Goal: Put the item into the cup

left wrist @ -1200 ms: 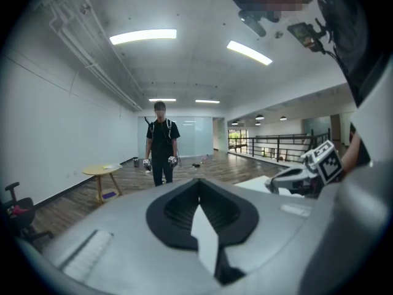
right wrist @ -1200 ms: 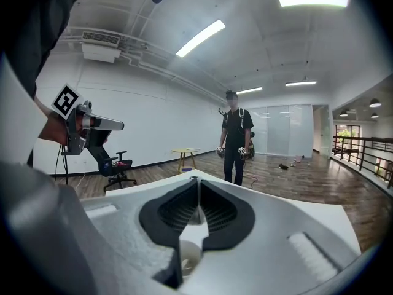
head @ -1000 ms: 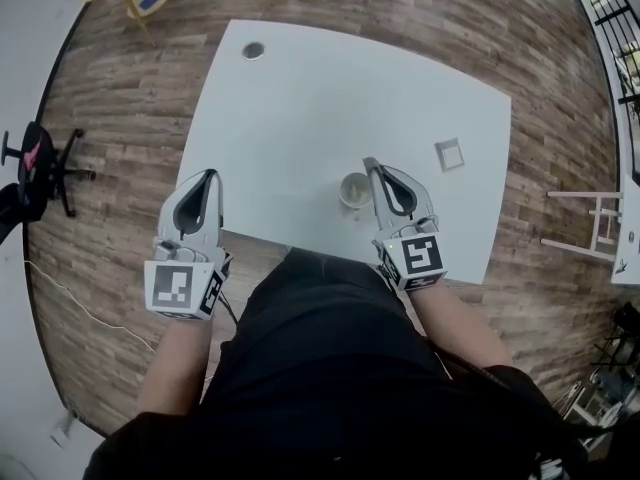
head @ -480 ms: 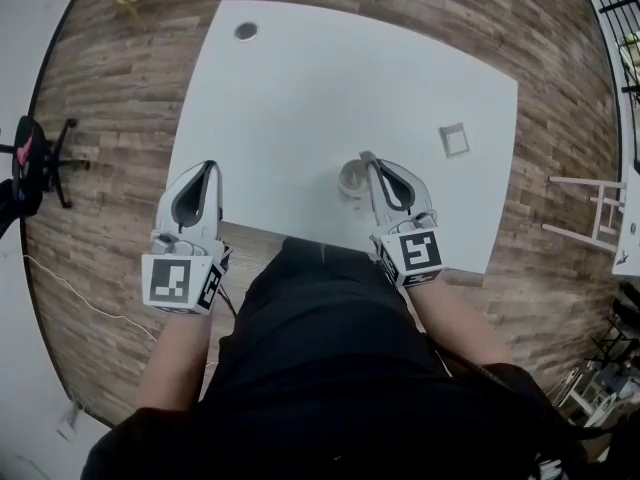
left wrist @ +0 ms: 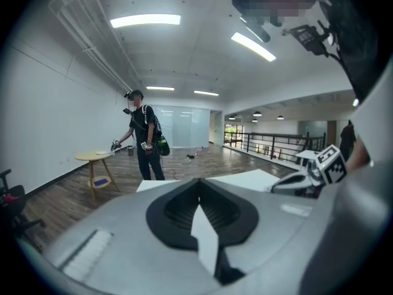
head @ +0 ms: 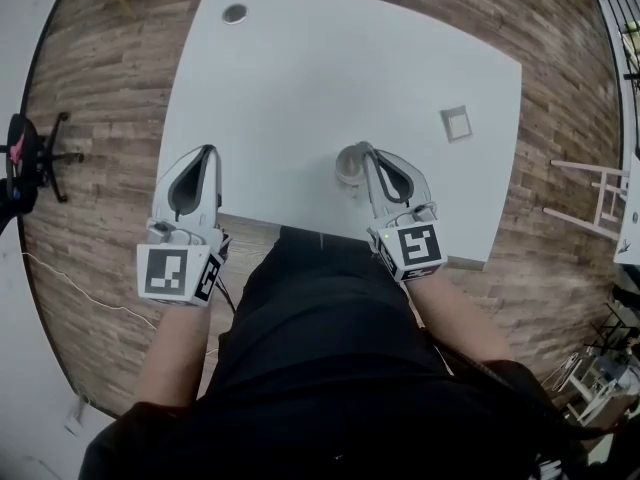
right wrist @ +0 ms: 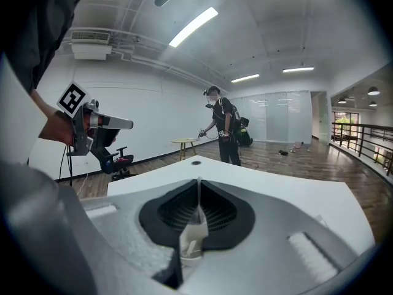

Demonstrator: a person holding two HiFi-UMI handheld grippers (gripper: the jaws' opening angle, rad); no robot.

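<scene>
The right gripper (head: 366,152), tips at the rim of the small white cup (head: 347,164), and the left gripper (head: 207,154), off to the side, are both shut on nothing. The right one should probably open, reach to the small pale square piece (head: 456,123) lying on the white worktop (head: 330,68) apart from the cup, pinch its edges and release it over the mouth. The cup's inside is partly covered, and whether that piece is the item is unclear.

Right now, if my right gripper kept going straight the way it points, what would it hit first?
Probably the bare white table just beyond the cup. The cup sits below the right gripper near its tips, so it likely passes over the cup, though depth is unclear.
</scene>
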